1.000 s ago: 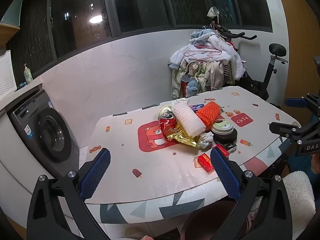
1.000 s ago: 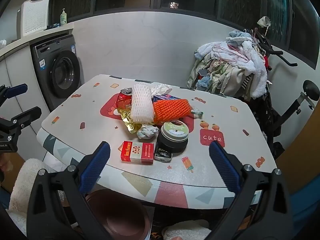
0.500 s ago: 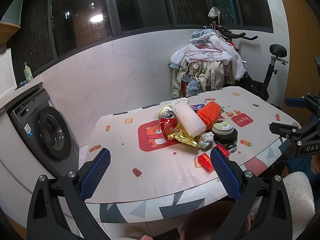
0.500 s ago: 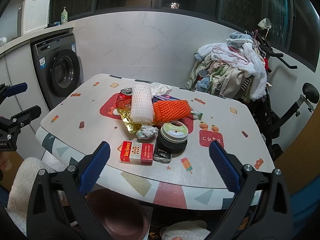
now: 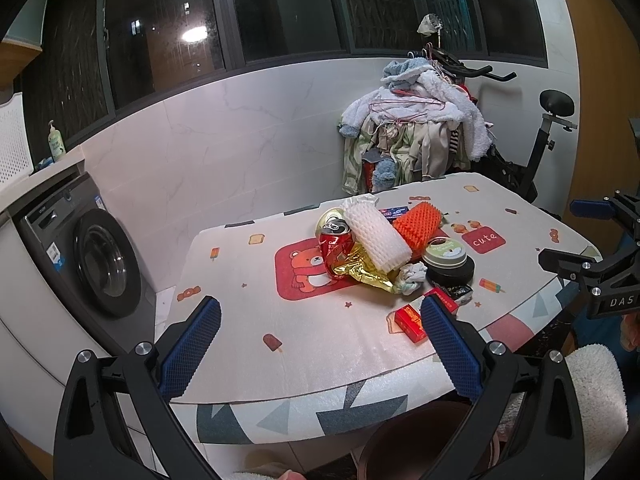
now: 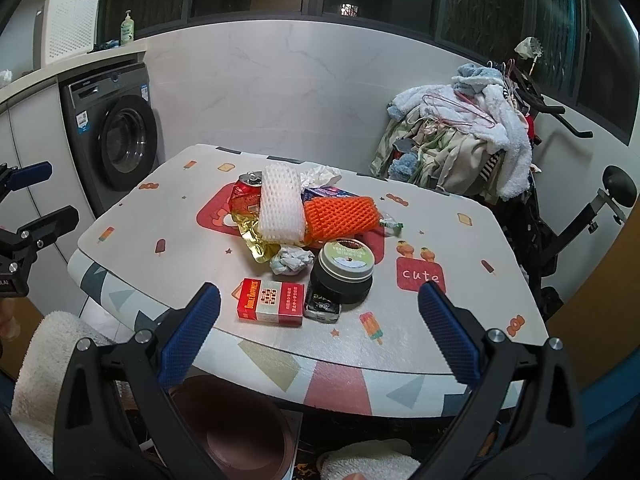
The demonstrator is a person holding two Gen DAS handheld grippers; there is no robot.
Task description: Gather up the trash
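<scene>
A: While nothing has yet been lifted, what is to be entered for the two grippers?

B: Left gripper (image 5: 316, 342): jaws spread wide, nothing held, poised short of the bench's (image 6: 132, 216) near edge. Right gripper (image 6: 318, 338): the same, jaws wide apart and empty, over the near edge.

A: And the trash?

B: One heap, recorded at the bench's middle: red can (image 6: 245, 196), white foam net (image 6: 280, 204) lying over it, orange foam net (image 6: 340, 216) touching that, gold wrapper (image 6: 256, 242) beneath, crumpled tissue (image 6: 291, 261). Nearer the front edge: round tin (image 6: 346, 270), red cigarette pack (image 6: 271, 301), small dark packet (image 6: 322, 306) just beside it. A brown bin (image 6: 236, 428) is seen below the near edge.

A: Step judged in hand?

B: The opening approach; no item is gripped. The cigarette pack is judged the likeliest first pick for the right gripper: the jaws would have to be lowered astride it, closed across its narrow sides, then carried back to the bin.
</scene>
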